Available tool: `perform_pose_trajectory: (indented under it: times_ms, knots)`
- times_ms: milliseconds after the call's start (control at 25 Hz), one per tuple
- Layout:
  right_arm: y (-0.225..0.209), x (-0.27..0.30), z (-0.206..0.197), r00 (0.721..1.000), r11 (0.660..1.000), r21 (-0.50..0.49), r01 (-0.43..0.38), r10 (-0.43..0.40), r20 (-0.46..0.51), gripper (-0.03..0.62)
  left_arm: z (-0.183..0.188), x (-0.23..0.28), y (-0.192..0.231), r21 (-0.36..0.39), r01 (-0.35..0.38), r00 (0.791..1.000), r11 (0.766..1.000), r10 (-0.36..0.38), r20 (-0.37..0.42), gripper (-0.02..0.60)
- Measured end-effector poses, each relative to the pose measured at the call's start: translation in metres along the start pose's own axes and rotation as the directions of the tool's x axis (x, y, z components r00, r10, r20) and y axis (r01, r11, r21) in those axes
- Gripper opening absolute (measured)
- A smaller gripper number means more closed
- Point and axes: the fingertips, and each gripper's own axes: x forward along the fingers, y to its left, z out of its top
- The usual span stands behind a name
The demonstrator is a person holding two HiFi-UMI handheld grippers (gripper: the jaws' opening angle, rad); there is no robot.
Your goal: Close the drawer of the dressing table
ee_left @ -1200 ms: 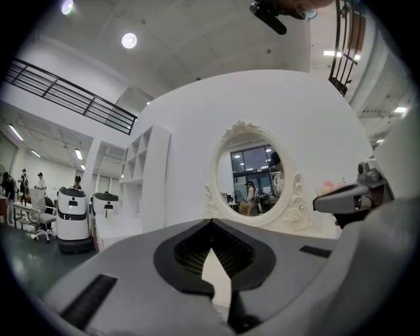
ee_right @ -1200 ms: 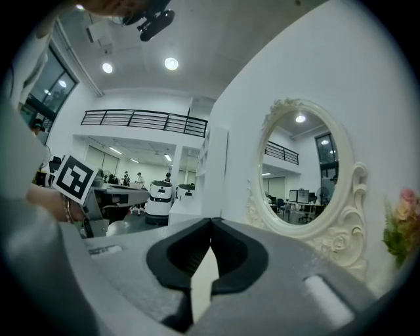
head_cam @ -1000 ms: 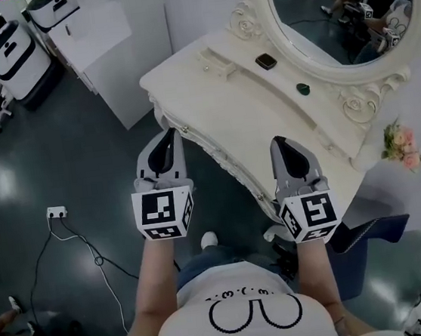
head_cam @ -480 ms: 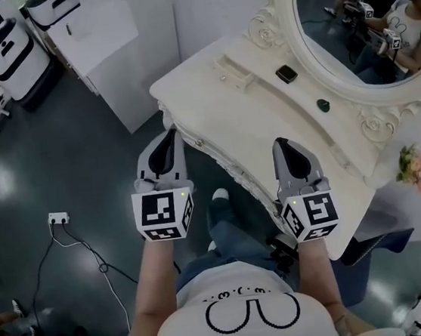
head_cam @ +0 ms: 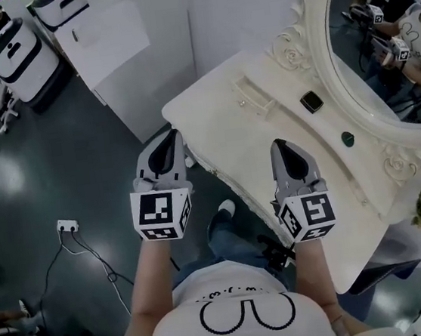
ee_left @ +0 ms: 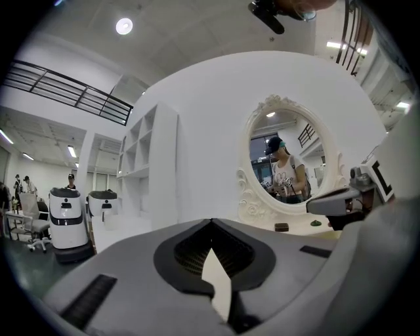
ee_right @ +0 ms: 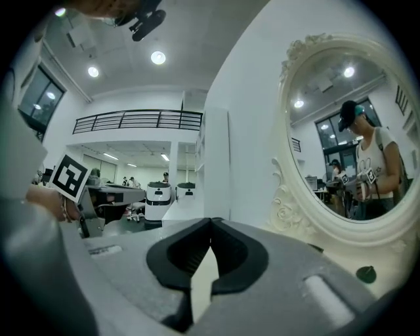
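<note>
Both grippers are clenched on nothing, jaw tips meeting. The left gripper [head_cam: 170, 136] hangs over the dark floor [head_cam: 57, 159], just beside the near corner of the cream dressing-table bench [head_cam: 229, 131]. The bench runs from centre frame to lower right under an oval mirror [head_cam: 386, 50]. The right gripper [head_cam: 278, 144] is above the bench's carved front edge. The drawer sits under that edge and cannot be made out from above.

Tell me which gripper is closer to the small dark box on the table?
Right. The right gripper is below-left of the small dark box; the left gripper is much farther left.
</note>
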Motion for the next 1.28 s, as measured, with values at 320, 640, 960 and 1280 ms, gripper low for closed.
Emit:
perform_pose_trajectory:
  times_ms: [320,640,960,1280]
  knots:
    - [-0.064,0.081,-0.003,0.996,0.993,0.066,0.093,-0.093,-0.012,-0.003,0.002,0.127,0.008,0.026,0.115,0.993,0.993,-0.114,-0.036,-0.002]
    - [-0.129,0.101,-0.015,0.978,0.975,0.081,0.206,-0.203,-0.053,-0.003,-0.025,0.217,-0.028,-0.010,0.246,0.964,0.969,-0.246,-0.096,-0.002]
    - [-0.187,0.055,-0.017,0.898,0.894,0.092,0.438,-0.430,-0.099,-0.003,-0.040,0.270,-0.086,-0.022,0.426,0.894,0.905,-0.424,-0.143,-0.002]
    - [-0.195,0.022,-0.012,0.786,0.784,0.075,0.617,-0.607,-0.120,-0.003,-0.032,0.302,-0.125,-0.015,0.593,0.796,0.805,-0.589,-0.136,-0.002]
